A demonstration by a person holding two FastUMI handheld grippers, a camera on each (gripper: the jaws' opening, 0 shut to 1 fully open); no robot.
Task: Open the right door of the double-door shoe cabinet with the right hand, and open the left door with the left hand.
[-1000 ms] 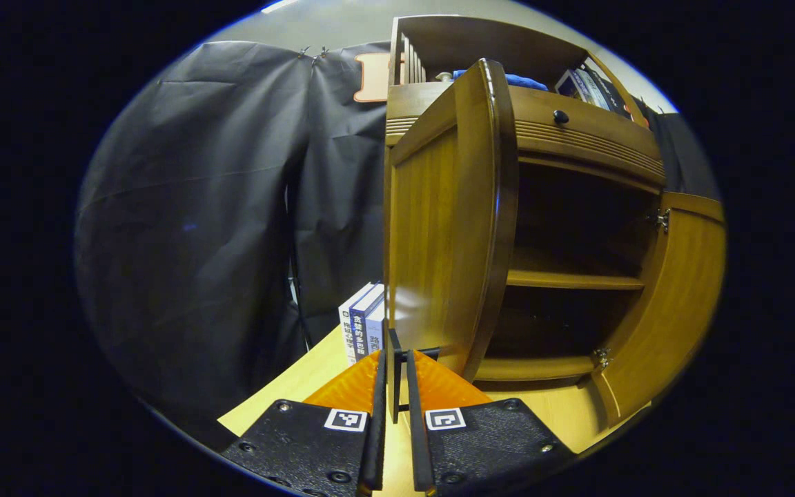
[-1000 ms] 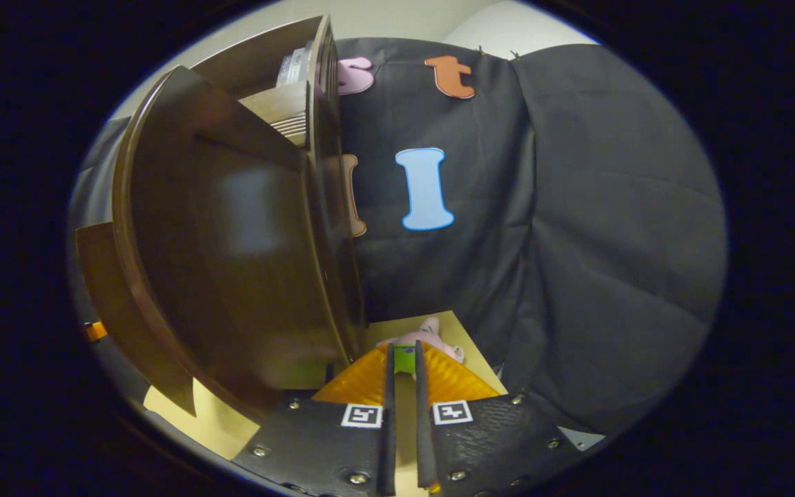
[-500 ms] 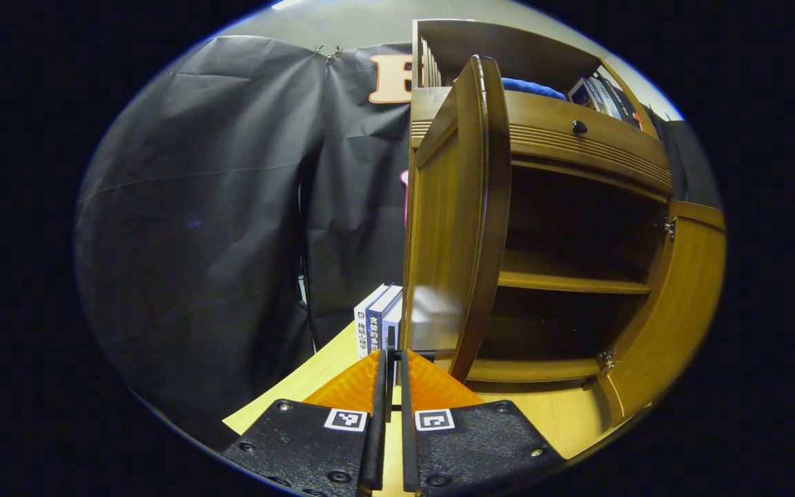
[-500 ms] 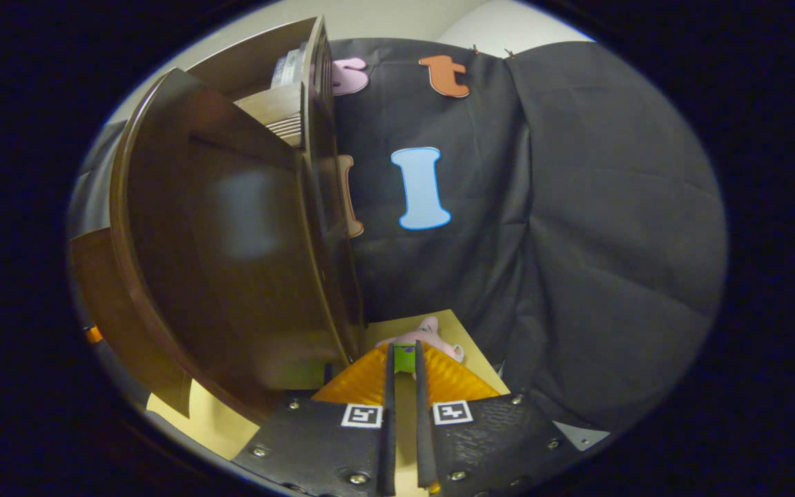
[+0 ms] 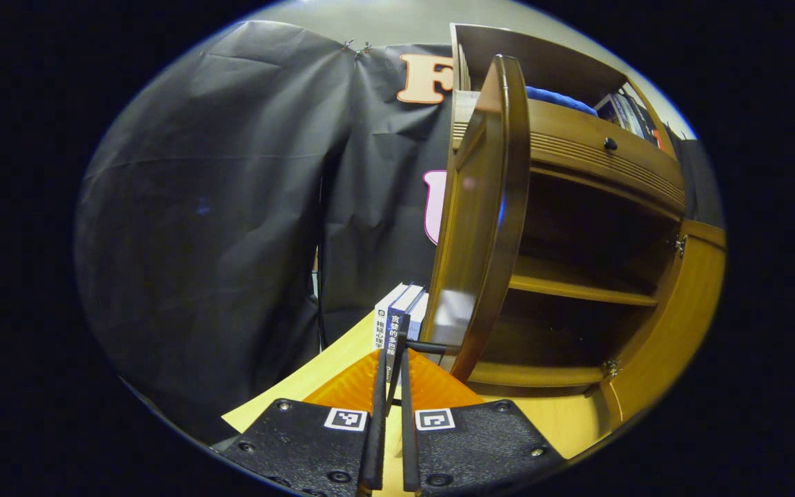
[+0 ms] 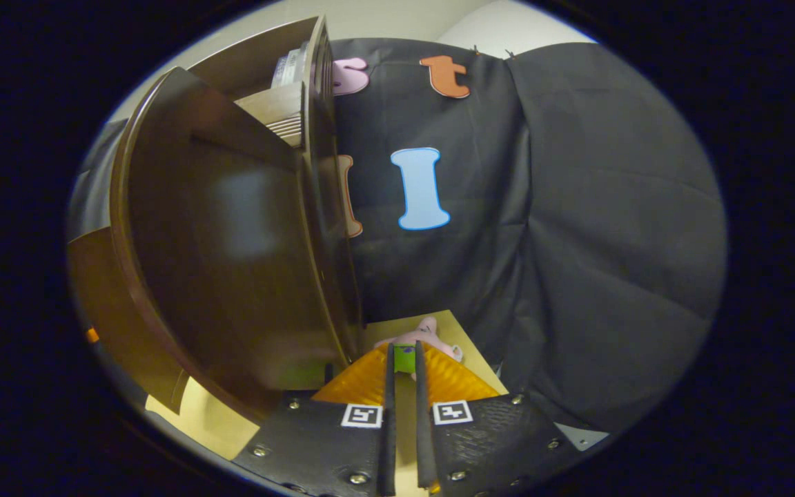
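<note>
The wooden shoe cabinet (image 5: 597,159) stands with both doors swung out. I see its left door (image 5: 480,228) nearly edge-on in the left gripper view. My left gripper (image 5: 392,355) is shut on that door's thin black handle (image 5: 428,344), low on the door's outer face. The right door (image 5: 666,324) hangs open at the far side. In the right gripper view the right door (image 6: 232,241) looms dark and close on the left. My right gripper (image 6: 403,348) sits just right of its hinge edge, fingers nearly together with nothing between them. A strip of the left door (image 6: 97,290) shows beyond.
Upright books (image 5: 394,321) stand on the light table (image 5: 301,386) beside the left door. A pink plush toy (image 6: 432,331) lies on the table past my right fingertips. Inside the cabinet are bare shelves (image 5: 577,290). Black cloth walls stand close behind.
My left gripper has pulled the left door further out, so it now shows almost edge-on. The right gripper and the right door have stayed still.
</note>
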